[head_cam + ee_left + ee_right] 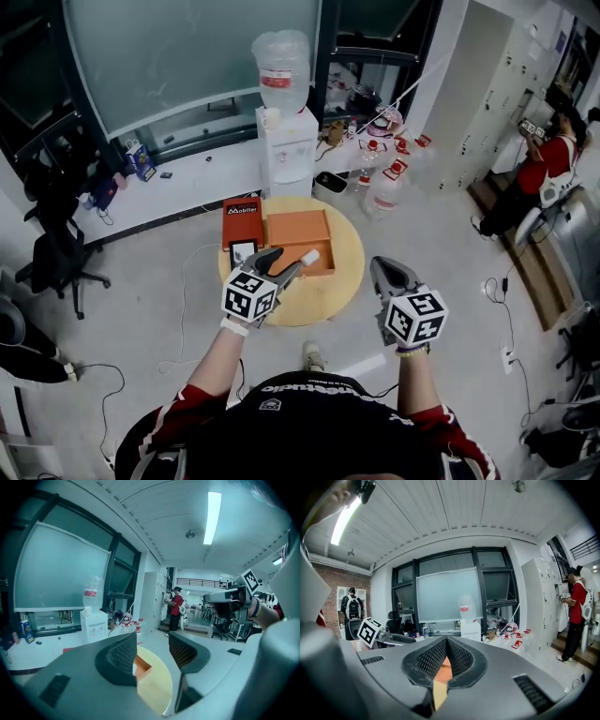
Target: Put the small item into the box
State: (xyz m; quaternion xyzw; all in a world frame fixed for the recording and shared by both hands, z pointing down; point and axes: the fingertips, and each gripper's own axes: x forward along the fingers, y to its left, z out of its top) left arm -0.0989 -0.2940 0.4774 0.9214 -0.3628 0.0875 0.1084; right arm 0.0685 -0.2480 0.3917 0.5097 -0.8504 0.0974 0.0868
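Left tongs (289,260) apart, right tongs (382,267) together; small item (309,255) barely discernible.

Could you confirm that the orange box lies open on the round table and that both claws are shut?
Not quite: only the right claw is shut, its jaws meeting at the tips. The left gripper view shows the left claw with its jaws apart. The orange box does lie open on the round table.
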